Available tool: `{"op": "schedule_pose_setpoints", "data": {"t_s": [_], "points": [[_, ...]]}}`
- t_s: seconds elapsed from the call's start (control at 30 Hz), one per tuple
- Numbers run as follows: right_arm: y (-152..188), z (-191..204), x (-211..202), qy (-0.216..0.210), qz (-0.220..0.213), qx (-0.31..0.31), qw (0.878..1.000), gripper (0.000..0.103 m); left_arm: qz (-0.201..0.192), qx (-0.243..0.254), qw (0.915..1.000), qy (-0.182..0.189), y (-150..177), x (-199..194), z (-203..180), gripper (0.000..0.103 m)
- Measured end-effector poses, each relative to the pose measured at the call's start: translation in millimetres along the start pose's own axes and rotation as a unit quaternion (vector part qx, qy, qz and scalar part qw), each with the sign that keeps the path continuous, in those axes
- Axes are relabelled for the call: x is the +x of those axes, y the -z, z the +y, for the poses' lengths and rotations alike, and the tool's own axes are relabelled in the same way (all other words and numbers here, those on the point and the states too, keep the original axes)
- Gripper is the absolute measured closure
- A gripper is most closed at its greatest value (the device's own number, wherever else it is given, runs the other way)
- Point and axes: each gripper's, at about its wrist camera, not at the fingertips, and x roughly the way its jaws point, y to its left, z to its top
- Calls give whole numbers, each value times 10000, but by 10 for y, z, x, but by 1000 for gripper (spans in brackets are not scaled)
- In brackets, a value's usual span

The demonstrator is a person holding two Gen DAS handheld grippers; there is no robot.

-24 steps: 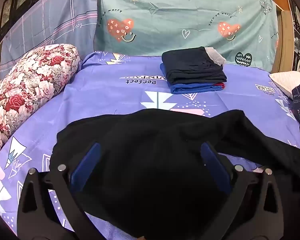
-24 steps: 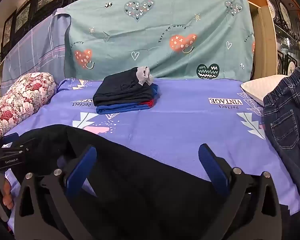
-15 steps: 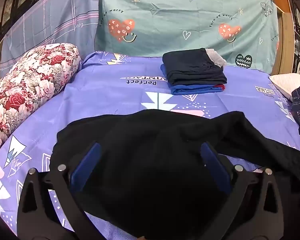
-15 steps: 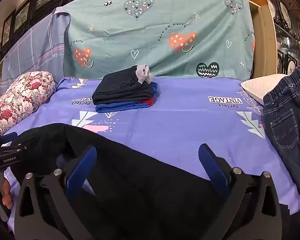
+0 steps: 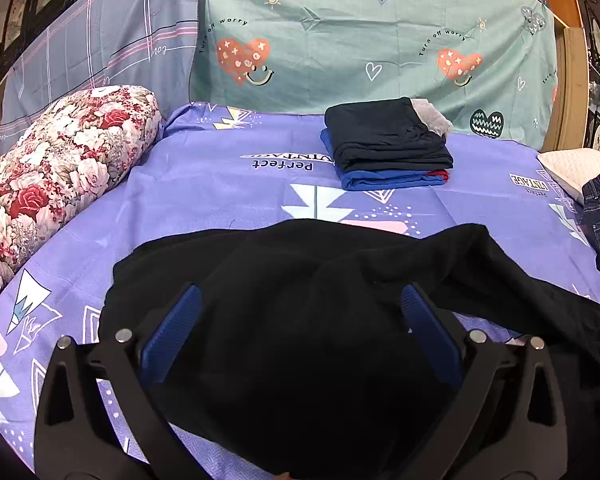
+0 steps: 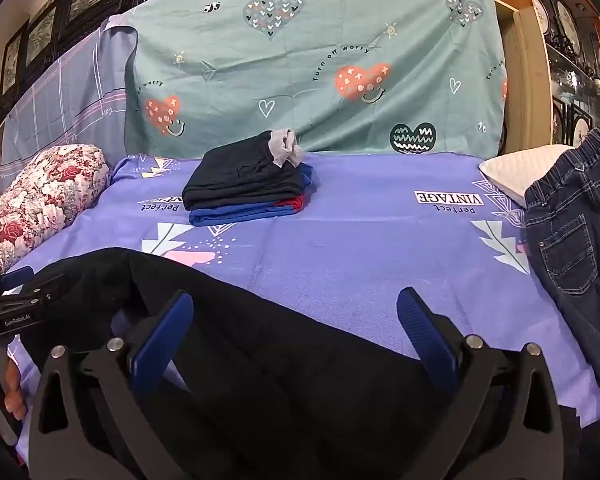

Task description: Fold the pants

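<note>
Lying rumpled on the purple sheet [image 5: 228, 196], soft black pants [image 5: 320, 300] sit between each released hand-held gripper [image 5: 300, 330] [image 6: 296, 328].

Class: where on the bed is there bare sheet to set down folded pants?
Bare sheet lies between the folded stack, the jeans and the black pants. Another patch lies between the floral bolster and the stack. The near edge is crowded.

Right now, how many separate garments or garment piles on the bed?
3: black pants spread in front under both open grippers, a folded stack at the back centre, jeans at the right edge. More may lie out of frame.
</note>
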Motion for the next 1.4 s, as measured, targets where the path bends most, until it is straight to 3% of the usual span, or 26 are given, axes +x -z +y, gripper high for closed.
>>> {"op": "schedule_pose_setpoints", "data": {"t_s": [1.4], "points": [[24,-41,48,21,94,111,9999,1,58,-64,10000,49,20,35,-60,2]]}}
